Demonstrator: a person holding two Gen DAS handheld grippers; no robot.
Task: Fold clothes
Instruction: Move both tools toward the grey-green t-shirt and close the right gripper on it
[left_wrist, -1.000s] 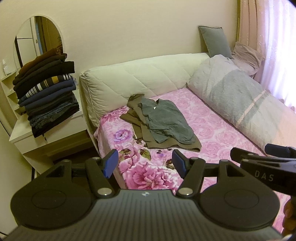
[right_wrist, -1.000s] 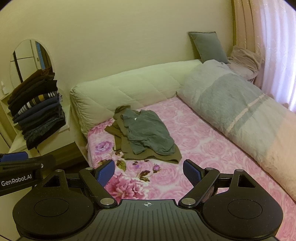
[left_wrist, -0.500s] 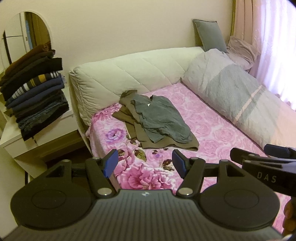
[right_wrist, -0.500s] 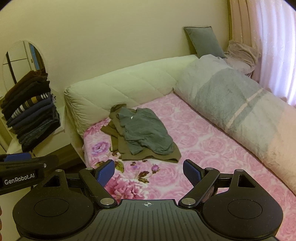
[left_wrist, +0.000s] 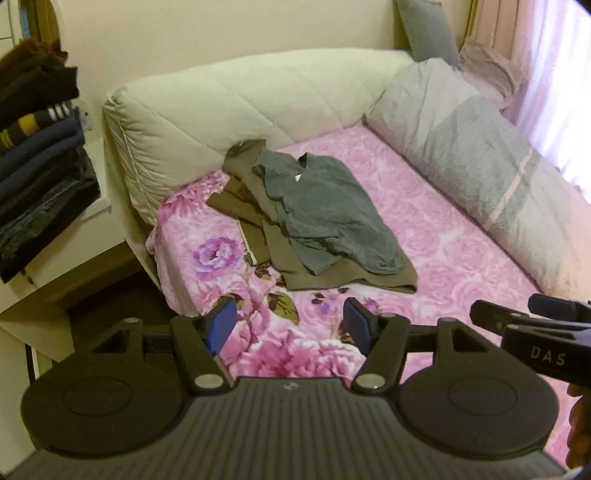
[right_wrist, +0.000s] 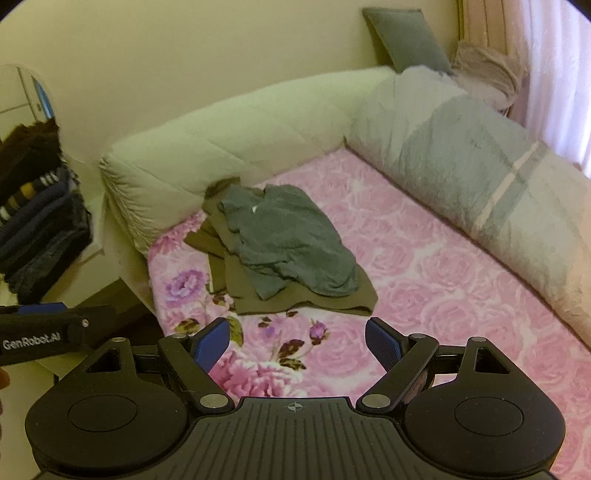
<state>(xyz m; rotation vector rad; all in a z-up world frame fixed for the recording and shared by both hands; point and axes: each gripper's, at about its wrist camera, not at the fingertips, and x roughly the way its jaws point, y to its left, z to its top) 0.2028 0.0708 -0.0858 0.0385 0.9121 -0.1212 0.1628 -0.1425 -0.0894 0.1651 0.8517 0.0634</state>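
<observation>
Clothes (left_wrist: 317, 218) lie crumpled beyond both grippers' spread, empty fingers (right_wrist: 212, 343) (housings read "DAS", "GenRobot.AI").

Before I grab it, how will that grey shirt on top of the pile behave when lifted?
The grey shirt lies crumpled and wrinkled, so it probably hangs limp. It looks thin, likely light. It overlaps the olive garment, which may drag along.

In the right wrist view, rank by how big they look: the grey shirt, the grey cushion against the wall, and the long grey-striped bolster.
1. long grey-striped bolster
2. grey shirt
3. grey cushion

The cushion sits farthest from the camera, so its true size may be nearer the shirt's than it looks.
</observation>
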